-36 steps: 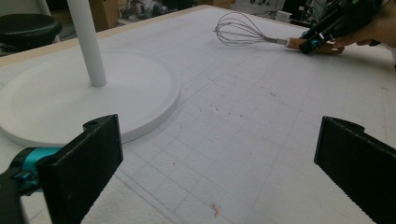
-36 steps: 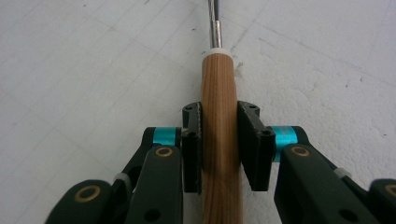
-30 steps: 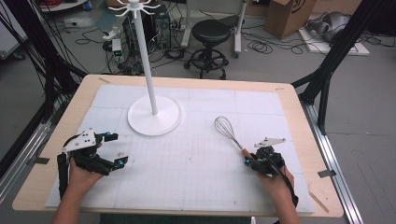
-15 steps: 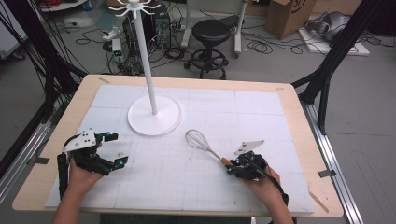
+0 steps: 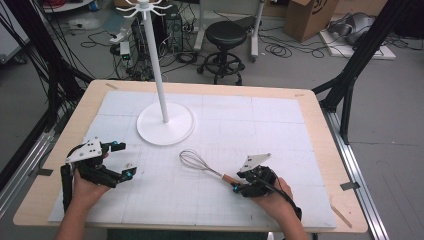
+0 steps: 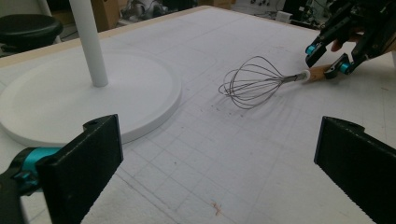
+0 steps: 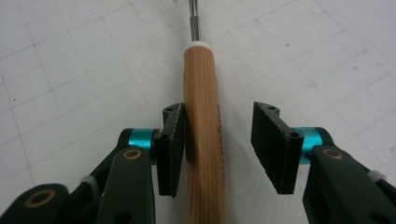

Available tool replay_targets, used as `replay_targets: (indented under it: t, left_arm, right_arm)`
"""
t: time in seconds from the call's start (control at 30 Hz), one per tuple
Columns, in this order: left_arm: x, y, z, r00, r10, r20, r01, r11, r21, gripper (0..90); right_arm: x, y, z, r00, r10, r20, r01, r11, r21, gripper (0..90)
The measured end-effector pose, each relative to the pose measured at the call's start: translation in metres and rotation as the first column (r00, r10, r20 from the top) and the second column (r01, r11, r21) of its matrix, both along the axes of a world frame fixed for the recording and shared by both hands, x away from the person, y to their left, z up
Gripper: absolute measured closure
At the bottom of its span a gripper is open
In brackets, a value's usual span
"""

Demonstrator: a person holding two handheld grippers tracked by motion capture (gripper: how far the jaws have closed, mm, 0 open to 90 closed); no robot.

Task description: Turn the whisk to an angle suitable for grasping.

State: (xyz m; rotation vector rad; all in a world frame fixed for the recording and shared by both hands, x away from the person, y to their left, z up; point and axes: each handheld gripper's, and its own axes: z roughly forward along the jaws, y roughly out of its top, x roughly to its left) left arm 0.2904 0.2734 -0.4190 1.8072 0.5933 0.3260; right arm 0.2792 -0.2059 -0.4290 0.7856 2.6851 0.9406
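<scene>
A wire whisk (image 5: 197,162) with a wooden handle (image 7: 203,116) lies on the white gridded mat (image 5: 280,125), wires pointing toward the stand. My right gripper (image 5: 239,184) sits at the handle's end with its jaws open around it. In the right gripper view (image 7: 220,116) the left jaw touches the wood and a gap shows at the right jaw. My left gripper (image 5: 125,159) rests open near the mat's left edge with nothing between its jaws (image 6: 219,158). From there I see the whisk (image 6: 250,81) and the right gripper (image 6: 327,58) ahead.
A white stand with a round base (image 5: 150,130) and a tall pole (image 5: 159,75) with hooks on top rises at the mat's back left. The wooden table edge (image 5: 325,150) runs along the right. A black stool (image 5: 227,35) stands on the floor beyond.
My right gripper has carried the whisk leftward across the mat toward the middle, and its jaws now stand apart around the handle. The left gripper has stayed put.
</scene>
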Motion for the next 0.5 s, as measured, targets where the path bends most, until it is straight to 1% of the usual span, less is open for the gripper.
replay_targets:
  t: [0.07, 0.13, 0.2, 0.23, 0.27, 0.3, 0.33, 0.37, 0.4, 0.5]
  left_arm:
    - [0.0, 0.0, 0.0, 1.0, -0.001, 0.001, 0.001, 1.0, 0.002, 1.7]
    - [0.0, 0.0, 0.0, 1.0, 0.0, 0.0, 0.0, 1.0, 0.002, 1.7]
    - [0.0, 0.0, 0.0, 1.0, -0.002, 0.001, 0.002, 1.0, 0.002, 1.7]
    - [0.0, 0.0, 0.0, 1.0, -0.001, 0.001, 0.001, 1.0, 0.002, 1.7]
    - [0.0, 0.0, 0.0, 1.0, 0.0, 0.0, 0.0, 1.0, 0.001, 1.7]
    - [0.0, 0.0, 0.0, 1.0, 0.001, -0.001, -0.001, 1.0, 0.001, 1.7]
    - [0.0, 0.0, 0.0, 1.0, 0.002, -0.001, -0.001, 1.0, 0.003, 1.7]
    - [0.0, 0.0, 0.0, 1.0, 0.002, 0.001, -0.002, 1.0, 0.004, 1.7]
    - [0.0, 0.0, 0.0, 1.0, 0.001, 0.001, -0.001, 1.0, 0.003, 1.7]
    - [-0.001, 0.001, 0.003, 1.0, 0.008, 0.005, -0.008, 1.0, -0.005, 1.7]
  right_arm:
    - [0.0, -0.005, 0.002, 1.0, -0.001, 0.006, 0.001, 1.0, 0.007, 54.3]
    - [-0.001, -0.009, 0.003, 1.0, 0.003, -0.001, -0.003, 0.9999, 0.013, 54.6]
    - [-0.002, -0.012, 0.004, 0.9997, 0.023, -0.012, -0.023, 0.9996, 0.014, 55.4]
    - [-0.002, -0.013, 0.004, 0.9994, 0.032, -0.016, -0.032, 0.9994, 0.011, 57.6]
    - [-0.003, -0.014, 0.003, 0.9988, 0.045, -0.021, -0.044, 0.999, 0.009, 62.6]
    - [-0.004, -0.014, 0.002, 0.998, 0.059, -0.025, -0.059, 0.9983, -0.002, 68.3]
    - [-0.006, -0.012, 0.001, 0.9972, 0.073, -0.018, -0.073, 0.997, -0.025, 71.5]
    - [-0.006, -0.01, -0.001, 0.9965, 0.084, 0.005, -0.084, 0.9952, -0.051, 71.8]
    - [-0.006, -0.008, -0.002, 0.9952, 0.097, 0.015, -0.096, 0.9935, -0.062, 72.2]
    - [-0.003, -0.003, -0.001, 0.9918, 0.126, 0.019, -0.125, 0.9897, -0.07, 72.4]
